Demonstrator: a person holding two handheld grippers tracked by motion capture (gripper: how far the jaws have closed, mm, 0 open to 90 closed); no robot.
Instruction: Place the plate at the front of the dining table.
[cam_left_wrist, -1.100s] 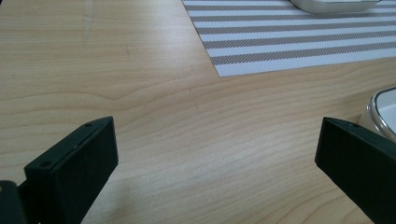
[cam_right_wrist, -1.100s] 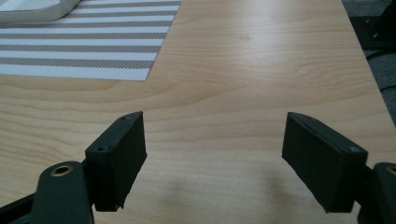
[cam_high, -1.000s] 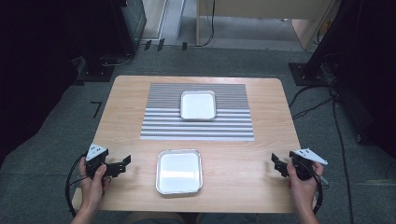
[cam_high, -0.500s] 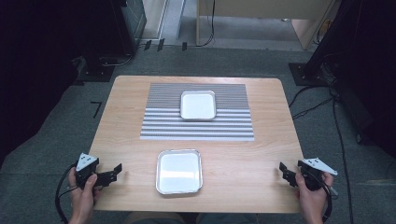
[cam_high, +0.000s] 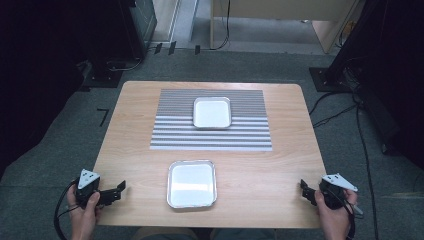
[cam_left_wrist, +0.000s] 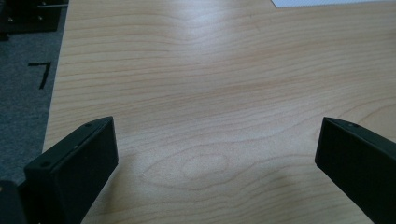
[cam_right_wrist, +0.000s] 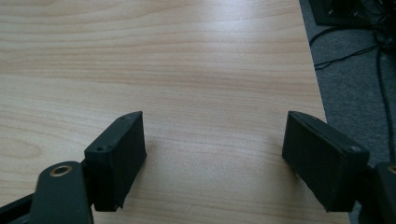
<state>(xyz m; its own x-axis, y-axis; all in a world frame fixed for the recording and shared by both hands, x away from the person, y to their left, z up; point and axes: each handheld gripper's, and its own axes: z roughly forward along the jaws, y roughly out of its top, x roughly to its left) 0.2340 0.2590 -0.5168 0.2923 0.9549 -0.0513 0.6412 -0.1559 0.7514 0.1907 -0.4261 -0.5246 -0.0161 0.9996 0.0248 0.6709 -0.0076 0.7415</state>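
An empty square metal tray (cam_high: 192, 183) lies near the front middle of the wooden table (cam_high: 250, 175). A second, smaller metal tray (cam_high: 212, 112) rests on a grey striped mat (cam_high: 212, 135) farther back. My left gripper (cam_high: 116, 192) hovers at the table's front left corner, held in a hand, its jaws wide apart with nothing between them (cam_left_wrist: 217, 140). At the front right corner my right gripper (cam_high: 306, 191) is open too, over bare wood (cam_right_wrist: 215, 135). Both grippers are well apart from the trays.
Grey carpet surrounds the table, with cables (cam_high: 340, 112) on the floor at the right and dark equipment stands (cam_high: 107, 70) behind. The table's left edge (cam_left_wrist: 55, 93) and right edge (cam_right_wrist: 315, 79) run close beside the grippers.
Both hands have drawn their grippers back toward the table's near edge and slightly outward. The trays have not moved.
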